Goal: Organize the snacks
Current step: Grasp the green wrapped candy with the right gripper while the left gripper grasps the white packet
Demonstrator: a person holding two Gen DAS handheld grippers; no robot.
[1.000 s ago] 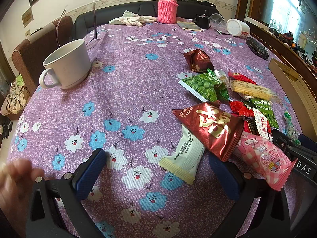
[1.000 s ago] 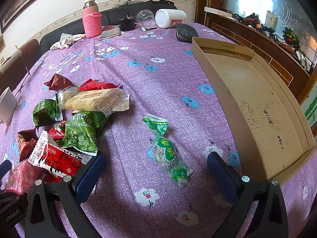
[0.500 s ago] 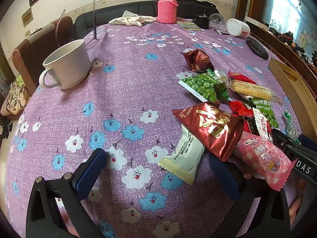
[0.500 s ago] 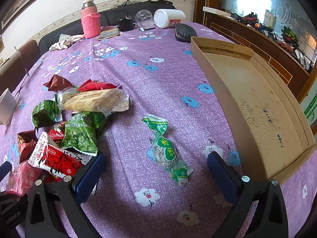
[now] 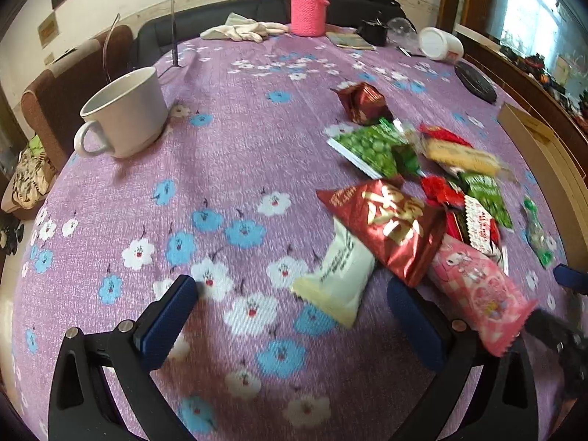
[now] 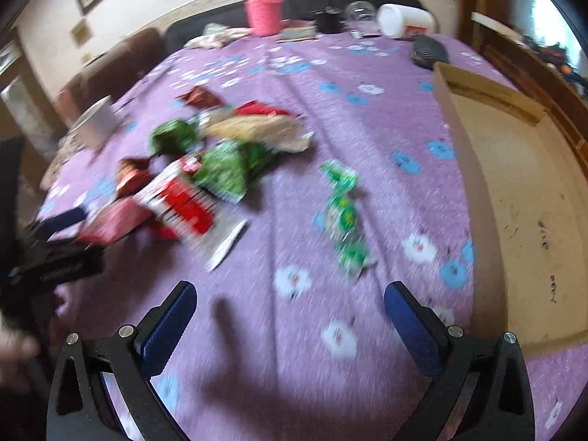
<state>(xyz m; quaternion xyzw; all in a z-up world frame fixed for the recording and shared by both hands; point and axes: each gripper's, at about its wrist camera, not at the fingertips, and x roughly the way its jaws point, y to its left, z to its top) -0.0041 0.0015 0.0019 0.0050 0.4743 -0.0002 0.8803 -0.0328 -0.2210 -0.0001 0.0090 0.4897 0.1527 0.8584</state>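
A: Start with the biggest thing.

B: The round table under a purple flowered cloth (image 5: 228,169). Next in size is the shallow cardboard tray (image 6: 514,191), lying on the cloth at the table's right edge, its inside bare.

A: I'll use that tray as the landmark. Where are the snacks?

B: All outside it, on the cloth to its left. The main heap is well apart from the tray; the right wrist view is blurred, so details there are weak. In the left wrist view the heap's largest piece is a dark red foil bag (image 5: 389,220), with a pink packet (image 5: 477,294) touching it on the tray side and a pale cream packet (image 5: 338,272) tucked partly under it on the far side. Farther back lie a green pea packet (image 5: 371,150) and a yellowish biscuit packet (image 5: 459,158).

A: Anything closer to the tray?

B: A small green twisted-wrap sweet (image 6: 343,213) lies alone between the heap and the tray wall, nearer the tray.

A: The white mug?

B: The mug (image 5: 125,114) stands upright far across the table from the tray, past the heap.

A: And the tools?

B: The left gripper (image 5: 290,316) has its blue pads spread wide with nothing between them, just by the cream packet. The right gripper (image 6: 290,316) is likewise spread and empty, above bare cloth just left of the tray, the green sweet ahead of it.
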